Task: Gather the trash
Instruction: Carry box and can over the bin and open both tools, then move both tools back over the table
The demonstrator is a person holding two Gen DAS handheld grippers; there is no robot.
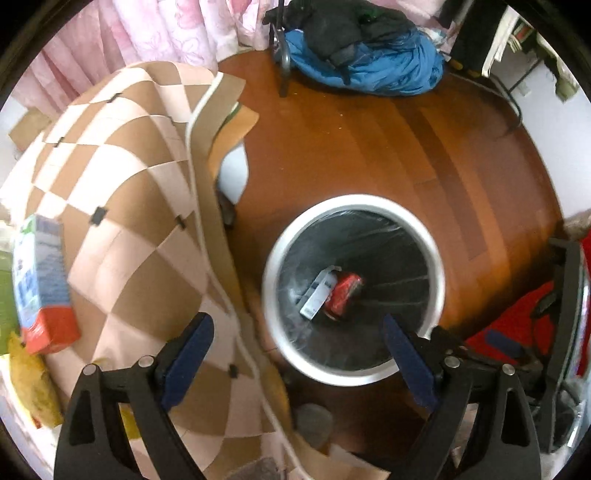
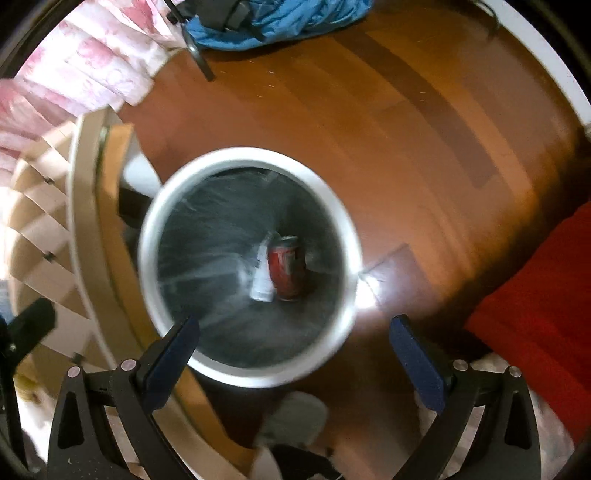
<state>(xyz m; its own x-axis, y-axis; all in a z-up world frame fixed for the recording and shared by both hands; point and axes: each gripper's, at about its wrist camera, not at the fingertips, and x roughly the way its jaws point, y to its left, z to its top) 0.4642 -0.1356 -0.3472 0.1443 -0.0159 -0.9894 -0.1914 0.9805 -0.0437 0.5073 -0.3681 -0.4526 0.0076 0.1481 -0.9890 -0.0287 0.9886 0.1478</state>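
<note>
A white round trash bin [image 1: 439,266] with a dark liner stands on the wood floor; it also shows in the right wrist view [image 2: 347,236]. Inside lie a red soda can [image 1: 345,293] [image 2: 286,267] and a small white box [image 1: 318,295] [image 2: 261,277]. My left gripper [image 1: 299,354] is open and empty, above the table edge and the bin's near rim. My right gripper [image 2: 295,349] is open and empty, above the bin's near rim. On the checkered tablecloth [image 1: 122,192] at the left lie a blue, white and orange carton [image 1: 42,284] and a yellow wrapper [image 1: 33,384].
A blue and black heap of clothes [image 1: 369,55] lies on the floor at the back, beside pink curtains [image 1: 147,33]. Red cloth [image 2: 535,302] is at the right. A grey slipper [image 2: 291,417] is on the floor below the bin. The other gripper's black frame [image 1: 565,332] stands at the right.
</note>
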